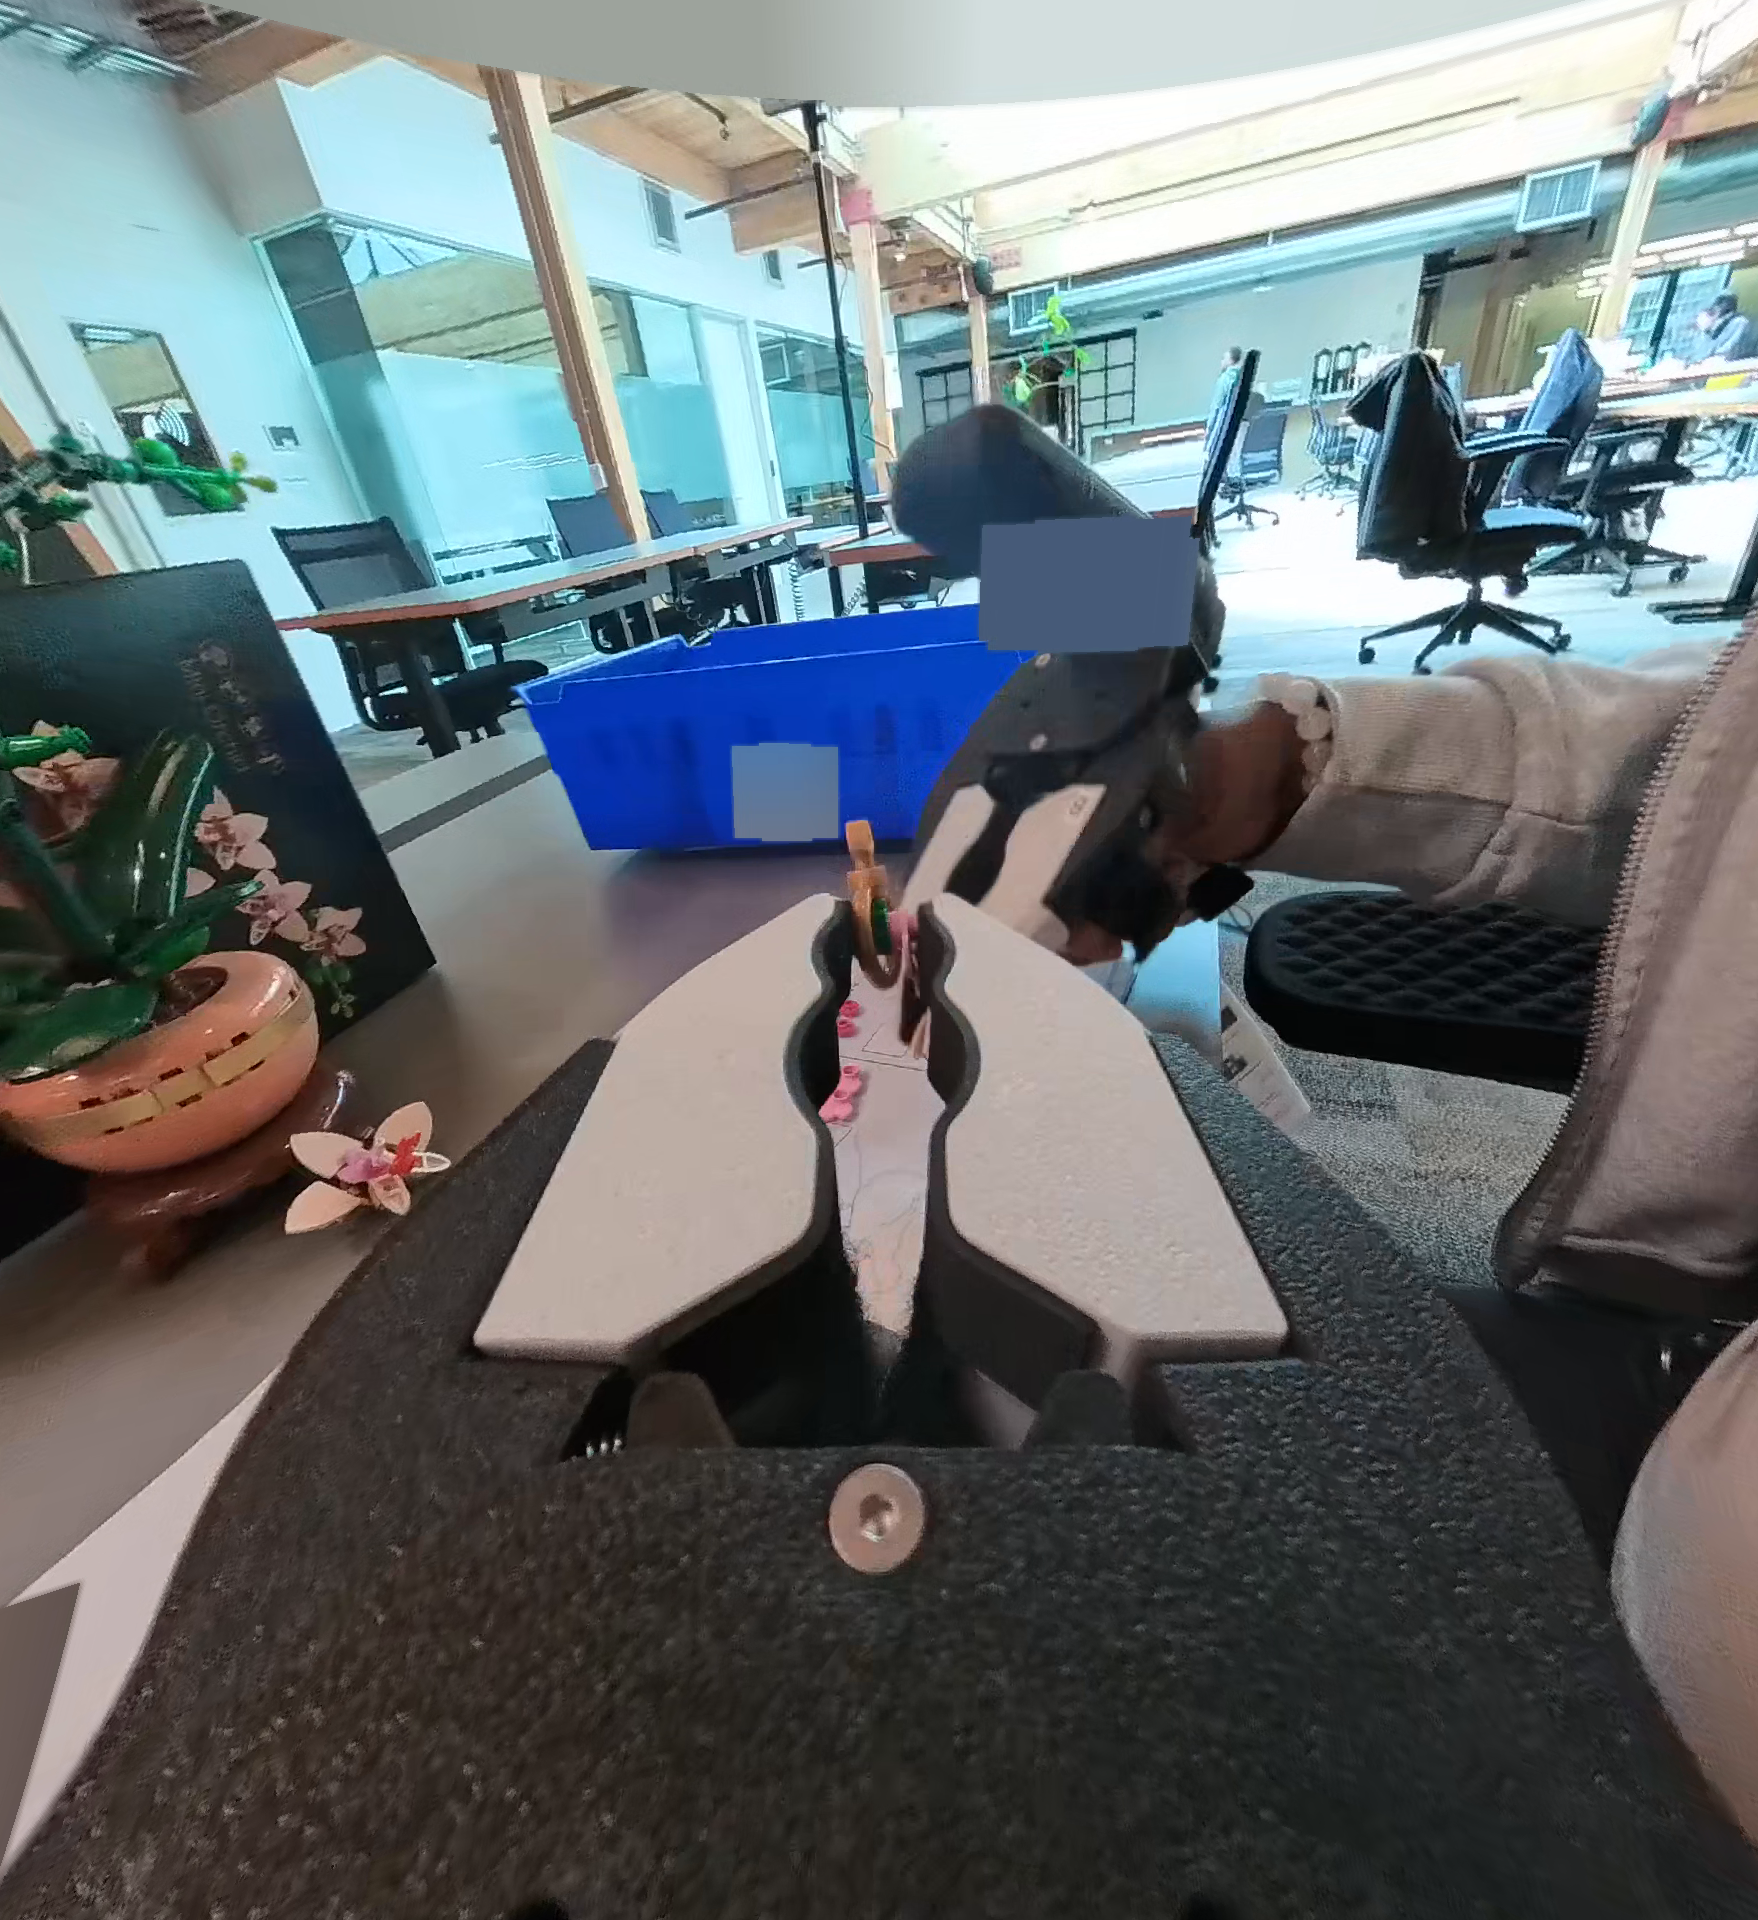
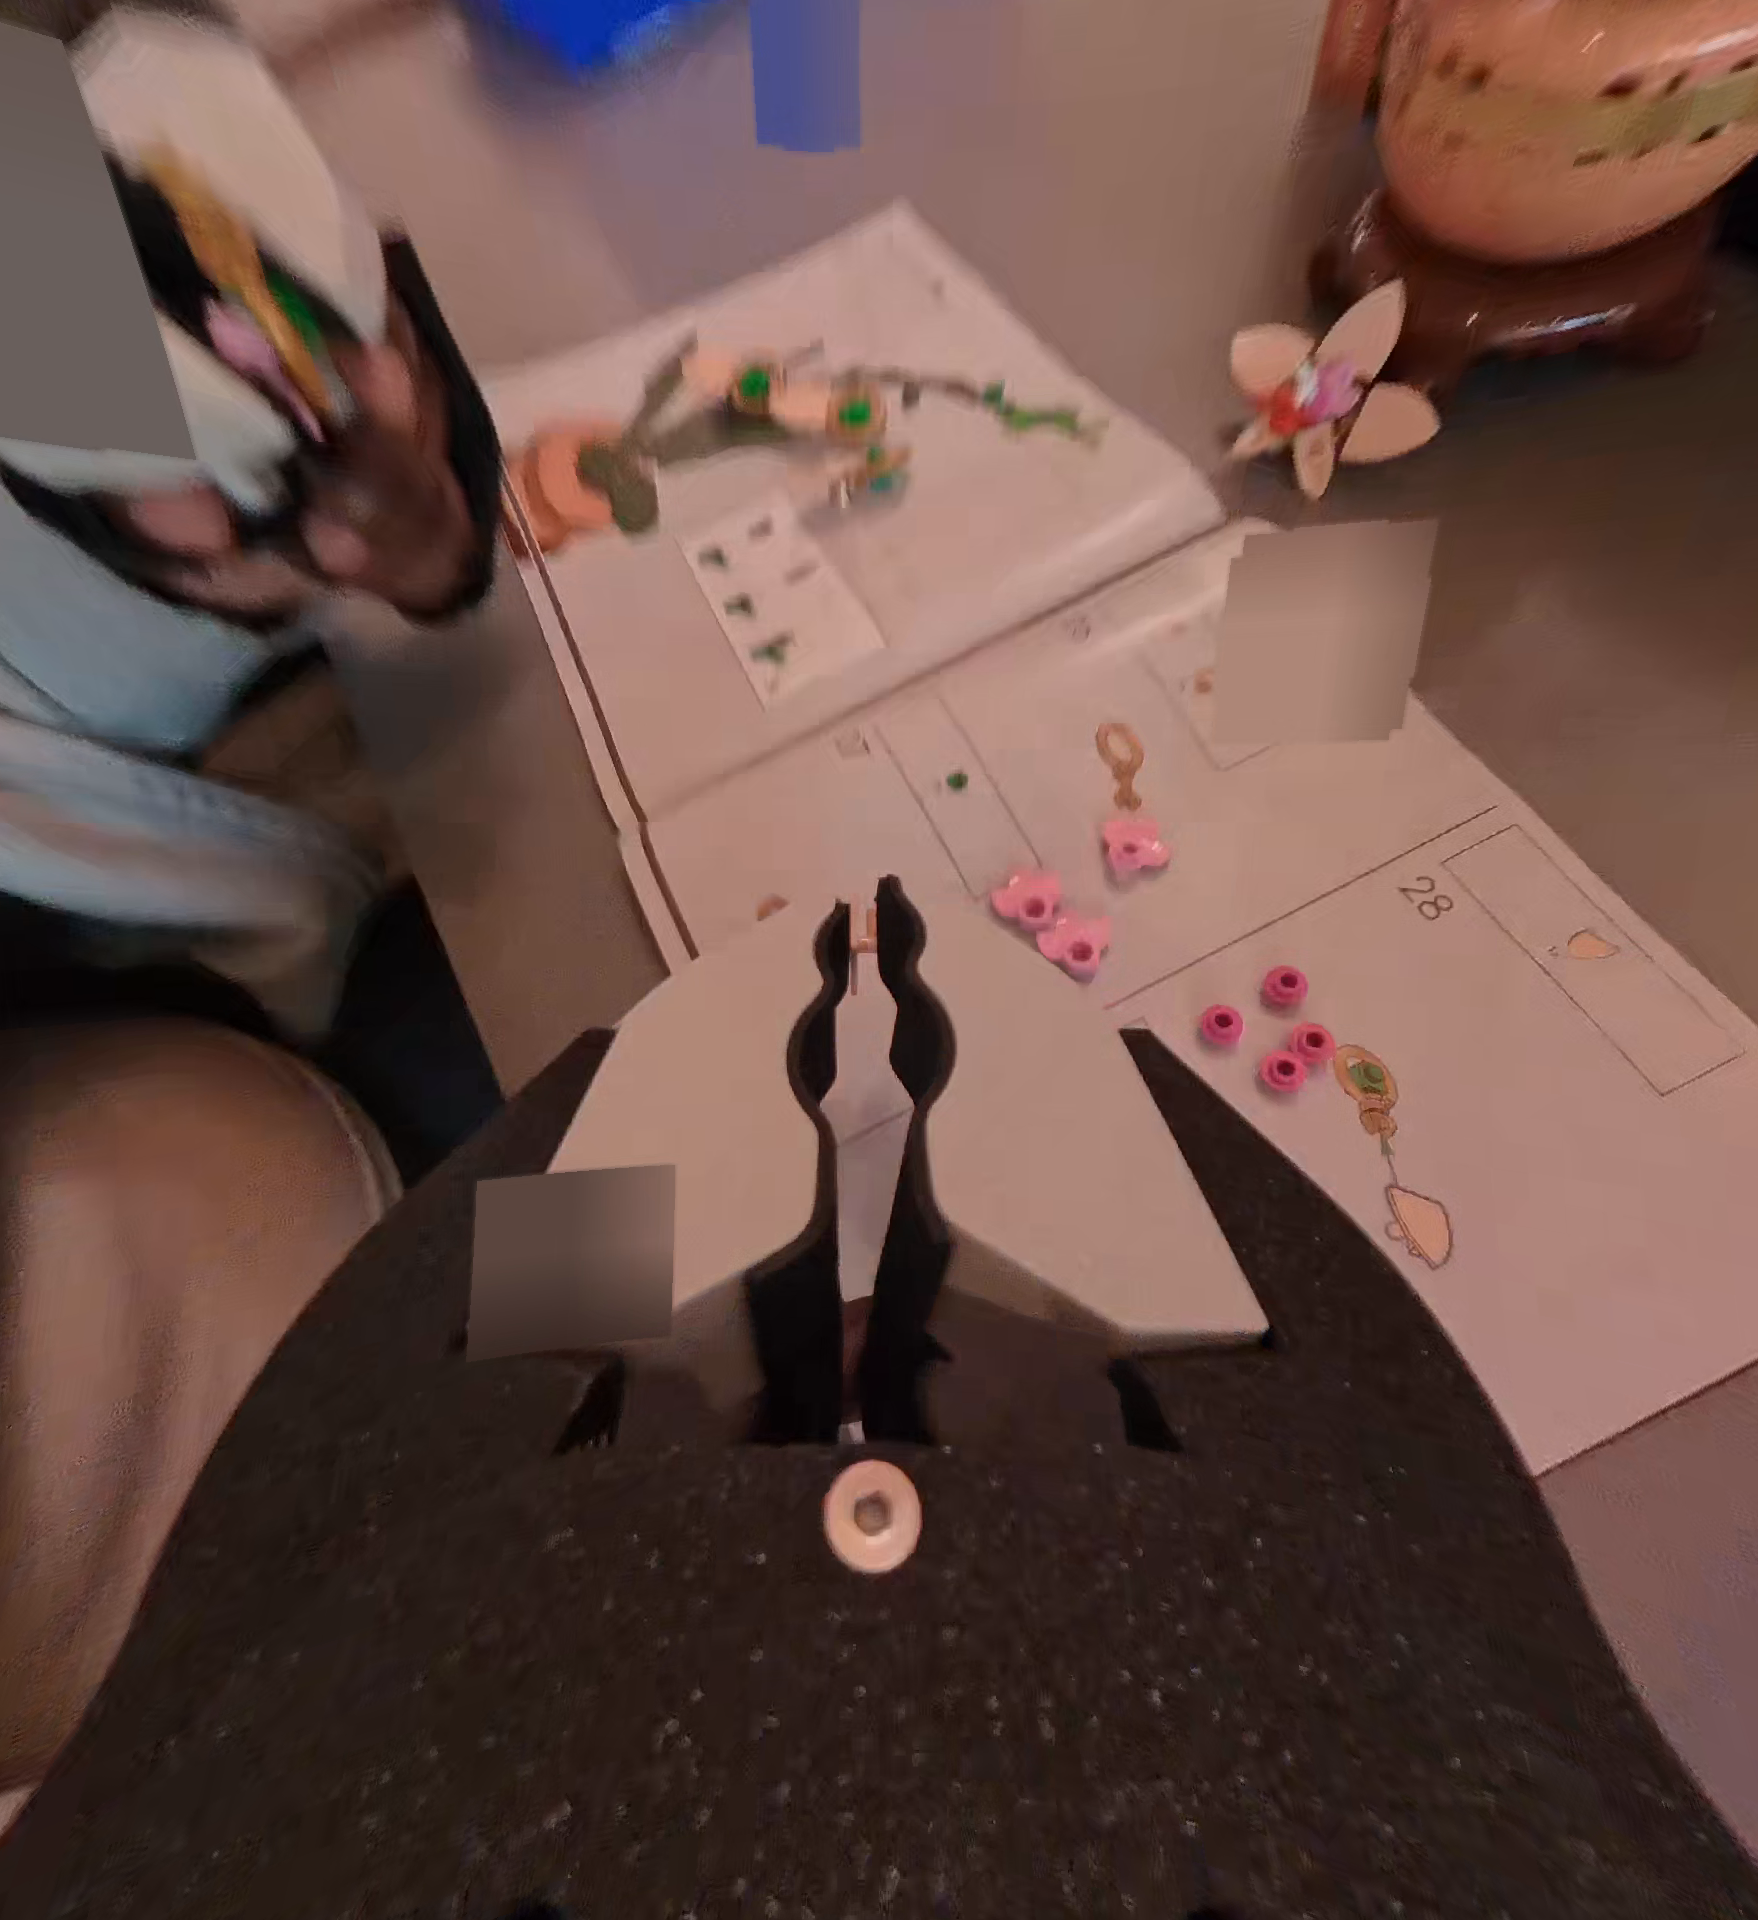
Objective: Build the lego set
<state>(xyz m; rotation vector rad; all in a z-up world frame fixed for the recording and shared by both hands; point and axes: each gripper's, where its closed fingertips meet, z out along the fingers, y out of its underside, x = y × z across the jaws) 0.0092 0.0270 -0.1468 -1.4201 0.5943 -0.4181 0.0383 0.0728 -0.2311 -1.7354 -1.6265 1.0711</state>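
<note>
Grey worktop (image 1: 501, 883) carried a blue plastic bin (image 1: 729, 727) at the back, a dark box (image 1: 179, 727) printed with flowers, and a brick-built orchid in a pink pot (image 1: 148, 1070) at the left. An open instruction booklet (image 2: 1270, 1195) lay nearer, with a finished cream-and-pink blossom (image 2: 1311, 416) just beside the pot's brown stand. On the booklet lay three pale pink flower pieces (image 2: 1051, 920) and four small magenta studs (image 2: 1270, 1029). The left hand-held gripper (image 1: 880, 925) was closed on a tan looped stem piece (image 1: 867, 894) with a green stud and a pink part, raised above the page. The right hand-held gripper (image 2: 867, 914) pinched a thin, pale tan sliver of a part (image 2: 864, 940) just over the booklet. Such pieces looked light, stiff, smooth and easily flicked away; they seemed best taken across flat faces, near the fingertips.
</note>
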